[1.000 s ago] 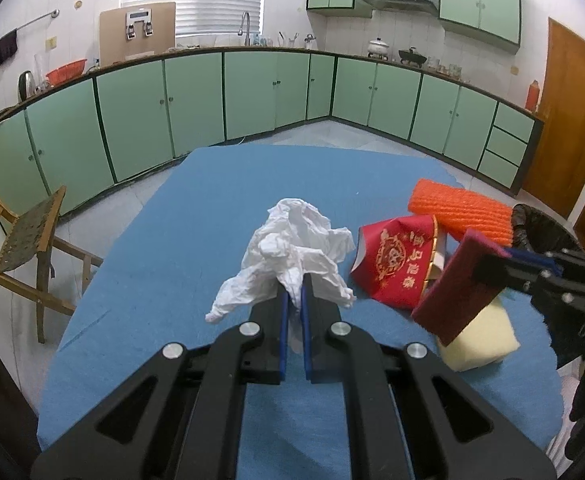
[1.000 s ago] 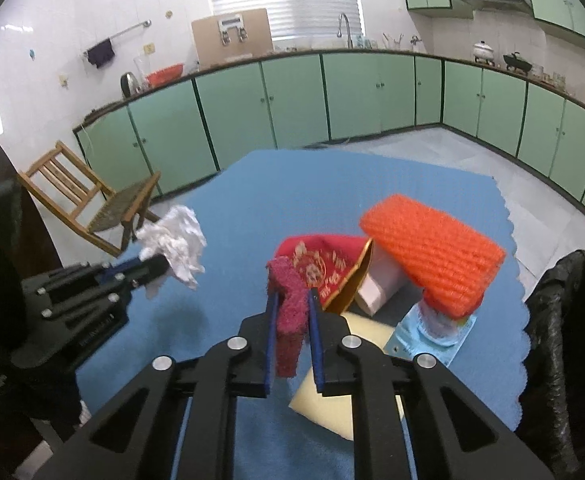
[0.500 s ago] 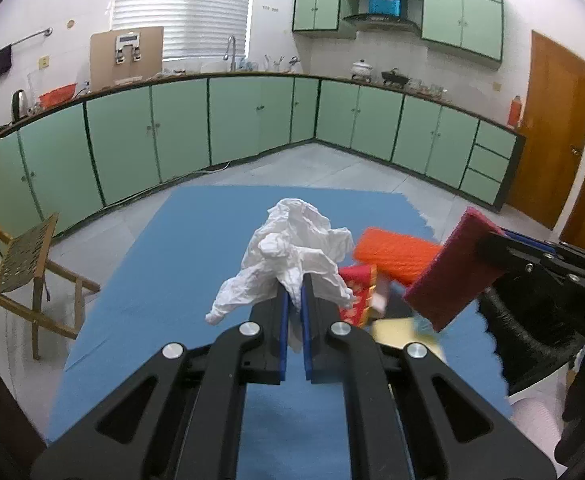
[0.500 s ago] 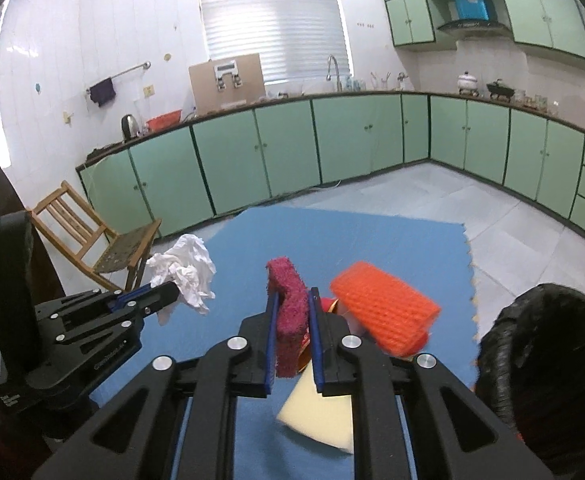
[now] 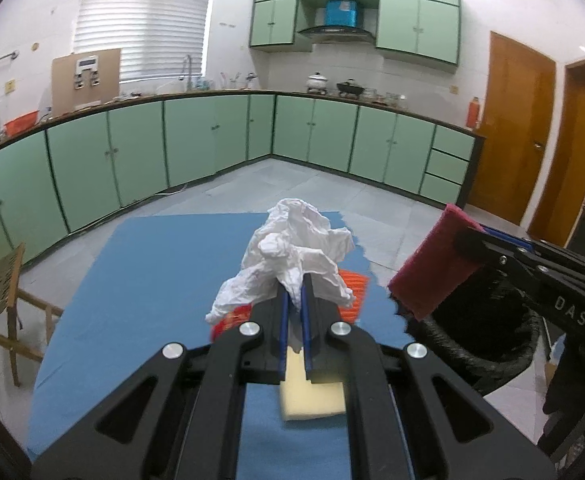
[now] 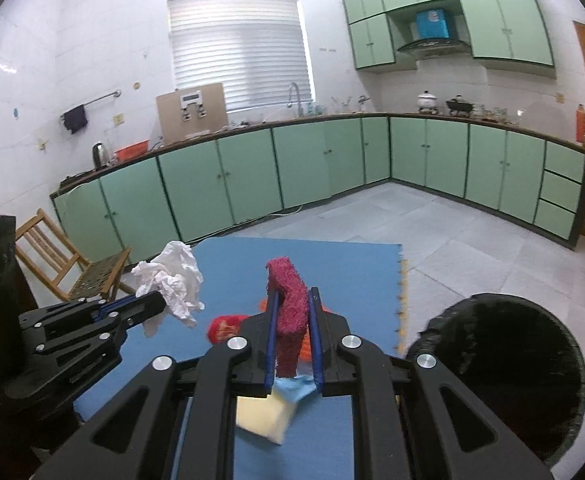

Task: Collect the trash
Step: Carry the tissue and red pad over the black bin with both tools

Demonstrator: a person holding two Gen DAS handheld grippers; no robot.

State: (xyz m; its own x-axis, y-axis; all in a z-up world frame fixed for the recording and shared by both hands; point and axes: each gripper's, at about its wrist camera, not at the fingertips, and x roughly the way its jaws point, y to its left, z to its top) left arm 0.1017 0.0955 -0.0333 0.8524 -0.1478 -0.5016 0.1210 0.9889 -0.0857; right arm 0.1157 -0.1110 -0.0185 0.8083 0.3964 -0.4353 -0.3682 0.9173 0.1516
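- Your left gripper (image 5: pixel 295 298) is pinched tight on the crumpled white paper (image 5: pixel 292 252), which bunches up past the fingertips at about 12 o'clock of the left wrist view, lifted clear of the table.
- From your right wrist camera, that same left gripper (image 6: pixel 160 305) reaches in from 9 o'clock, its paper wad (image 6: pixel 172 280) hanging above the left part of the blue table cover (image 6: pixel 352 272).
- Under the left gripper, at 6 o'clock, a pale yellow sponge (image 5: pixel 312 396) lies flat on the blue cover (image 5: pixel 152 280).
- Just beyond your left fingertips, a red printed packet (image 5: pixel 232 318) shows at 7 o'clock of the paper and an orange ribbed item (image 5: pixel 354 294) at 4 o'clock; both are partly hidden.
- Your right gripper (image 6: pixel 292 312) is clamped on a dark red scouring pad (image 6: pixel 288 304), which stands upright between the blue pads and is held off the table.
- In the left wrist view, that pad (image 5: pixel 432 268) is at 3 o'clock, held by the right gripper (image 5: pixel 462 240) above the near rim of the bin.
- The black-lined trash bin (image 6: pixel 500 364) sits off the table's right edge, at 4 o'clock of the right wrist view, its mouth open.
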